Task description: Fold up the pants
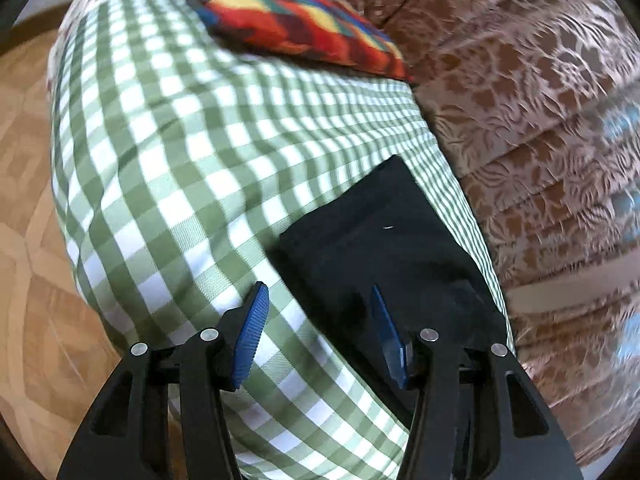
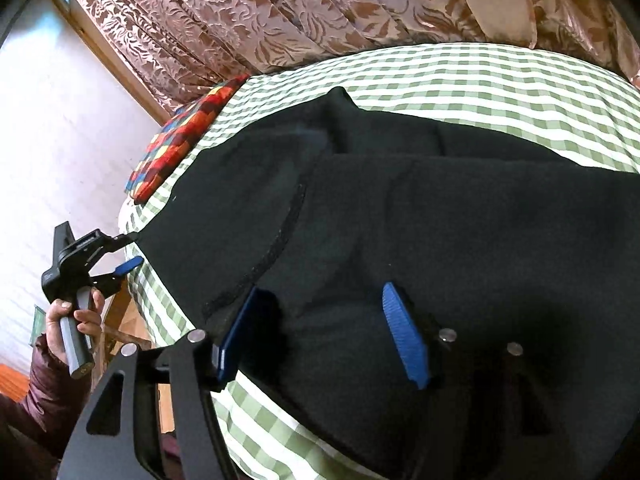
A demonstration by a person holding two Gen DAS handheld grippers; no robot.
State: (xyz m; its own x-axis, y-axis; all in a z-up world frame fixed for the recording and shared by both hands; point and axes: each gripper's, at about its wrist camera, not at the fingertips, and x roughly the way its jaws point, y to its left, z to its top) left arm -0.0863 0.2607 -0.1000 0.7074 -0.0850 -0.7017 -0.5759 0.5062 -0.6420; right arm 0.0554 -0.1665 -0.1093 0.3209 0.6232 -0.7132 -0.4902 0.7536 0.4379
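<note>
1. Black pants (image 2: 400, 208) lie spread on the bed (image 2: 500, 76), over its green-check sheet. In the right wrist view they fill the ground directly ahead of my right tongs (image 2: 324, 336); one part is already lapped over another, with a stitched curved seam running toward my left pad.

2. My right tongs are agape, both blue pads just above or resting on the cloth, nothing pinched. I judge they sit here, at the bulk of the garment, to take a hold near the near edge.

3. My left tongs (image 1: 320, 330) are also spread wide. One pad hangs over bare checked sheet, the other over a narrow black end of the pants (image 1: 384, 240). Seen from the right wrist view, the left tongs (image 2: 128, 252) sit at the far left tip of the garment; whether the upper finger touches cloth there, I cannot tell.

4. My reading: one hand at each end, so the length can be lifted evenly and doubled over.

5. Multicoloured cushion (image 1: 288, 12) beyond my left tongs, patterned curtain (image 2: 280, 8) behind the bed; both well apart from the pants.
</note>
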